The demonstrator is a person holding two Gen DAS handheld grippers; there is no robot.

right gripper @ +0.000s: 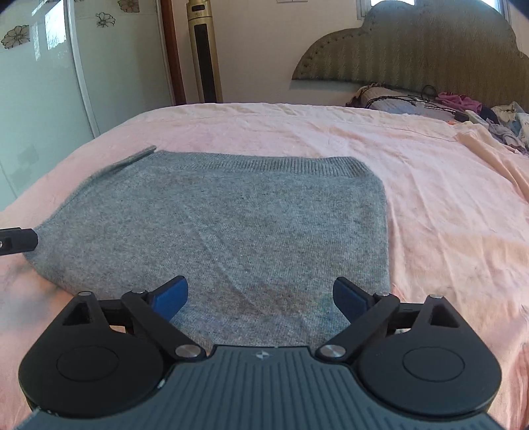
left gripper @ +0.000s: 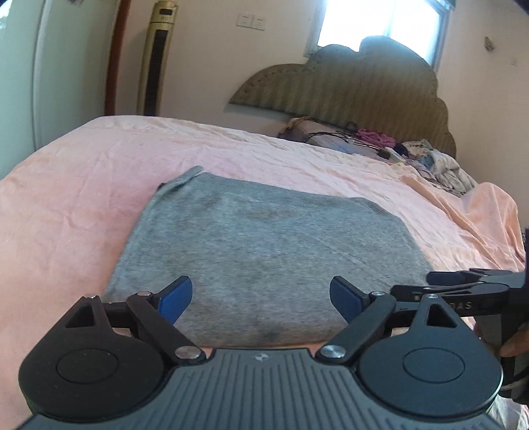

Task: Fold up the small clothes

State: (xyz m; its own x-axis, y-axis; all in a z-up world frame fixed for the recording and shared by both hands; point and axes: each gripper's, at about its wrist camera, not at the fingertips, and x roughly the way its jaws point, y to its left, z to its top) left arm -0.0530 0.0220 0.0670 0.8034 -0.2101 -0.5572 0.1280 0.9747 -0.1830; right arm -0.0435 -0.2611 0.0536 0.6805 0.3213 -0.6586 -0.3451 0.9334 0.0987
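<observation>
On pink bed (right gripper: 413, 172): one folded grey garment (right gripper: 231, 225), two wide-spread tools.

1. The near edge of the grey sweater (left gripper: 264, 251) is hidden behind the left gripper (left gripper: 261, 296).
2. Of the right gripper (left gripper: 463, 287), only part shows in the left view; the rest is cut off at the picture's right edge.
3. The heap of clothes (right gripper: 509, 127) by the headboard (right gripper: 429, 49) is too small and tangled to tell apart.
4. The window (left gripper: 380, 23) is washed out by glare.
</observation>
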